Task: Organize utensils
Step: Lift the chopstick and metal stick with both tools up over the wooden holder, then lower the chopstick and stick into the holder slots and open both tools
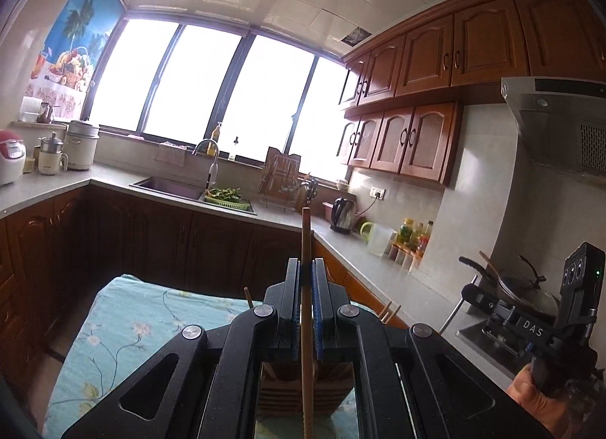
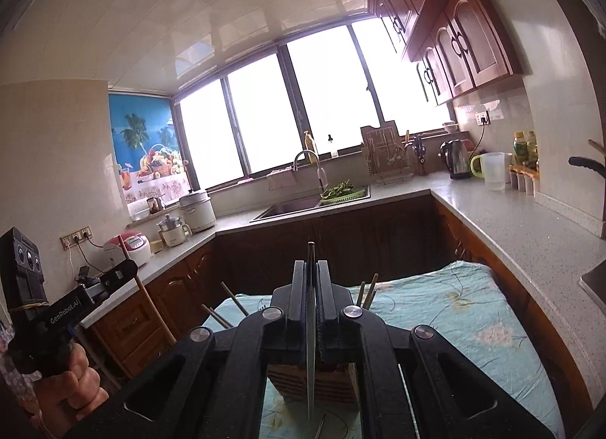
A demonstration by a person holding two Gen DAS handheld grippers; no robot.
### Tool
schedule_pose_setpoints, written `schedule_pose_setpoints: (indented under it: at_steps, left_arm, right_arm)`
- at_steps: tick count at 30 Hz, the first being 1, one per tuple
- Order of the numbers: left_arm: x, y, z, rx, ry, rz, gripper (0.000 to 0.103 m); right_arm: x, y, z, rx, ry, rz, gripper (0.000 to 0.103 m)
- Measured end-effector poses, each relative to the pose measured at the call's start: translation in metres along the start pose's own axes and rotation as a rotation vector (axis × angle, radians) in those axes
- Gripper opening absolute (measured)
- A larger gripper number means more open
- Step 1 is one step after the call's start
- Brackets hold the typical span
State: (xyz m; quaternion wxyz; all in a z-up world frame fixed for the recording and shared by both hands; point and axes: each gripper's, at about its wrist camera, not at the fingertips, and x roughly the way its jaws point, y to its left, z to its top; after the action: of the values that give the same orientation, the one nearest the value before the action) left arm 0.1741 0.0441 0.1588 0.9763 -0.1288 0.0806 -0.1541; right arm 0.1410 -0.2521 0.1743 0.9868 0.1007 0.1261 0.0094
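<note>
My left gripper (image 1: 306, 268) is shut on a long wooden chopstick (image 1: 306, 234), which stands upright between the pads, its lower end above a brown wooden utensil holder (image 1: 303, 389). My right gripper (image 2: 311, 268) is shut on a thin grey metal utensil (image 2: 311, 344), upright, hanging over the same slatted wooden holder (image 2: 333, 386). Several wooden chopsticks (image 2: 367, 289) stick up out of the holder behind the fingers. The holder stands on a table with a light blue floral cloth (image 2: 454, 318). The left gripper also shows at the left in the right wrist view (image 2: 113, 276).
Kitchen counters wrap around the table: a sink (image 2: 288, 208) with green vegetables ahead, a kettle (image 2: 456, 159) and a jug (image 2: 492, 170) on the right counter, rice cookers (image 2: 128, 246) on the left. A pan on the stove (image 1: 519, 287) is at the right.
</note>
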Motion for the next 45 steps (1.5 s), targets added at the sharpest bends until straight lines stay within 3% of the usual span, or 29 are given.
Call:
schedule_pose_setpoints:
  at_steps: [6,11,24,33,45]
  left_arm:
    - [0.046,-0.005,-0.008,0.032,-0.085,0.057,0.003]
    - [0.080,-0.014,-0.038,0.041,-0.119,0.092,0.003]
    - [0.122,-0.024,-0.109,0.030,-0.016,0.112,0.003]
    - [0.110,-0.009,-0.098,0.024,0.069,0.093,0.004]
    - [0.111,0.001,-0.070,0.018,0.117,0.092,0.004]
  right_arm:
    - [0.029,-0.003,0.020,0.002,-0.050,-0.026,0.004]
    - [0.051,-0.006,0.018,-0.028,-0.071,-0.059,0.004]
    - [0.085,-0.020,-0.044,-0.012,0.012,-0.077,0.004]
    - [0.095,-0.026,-0.065,-0.008,0.110,-0.070,0.005]
    - [0.097,-0.032,-0.062,0.012,0.126,-0.081,0.006]
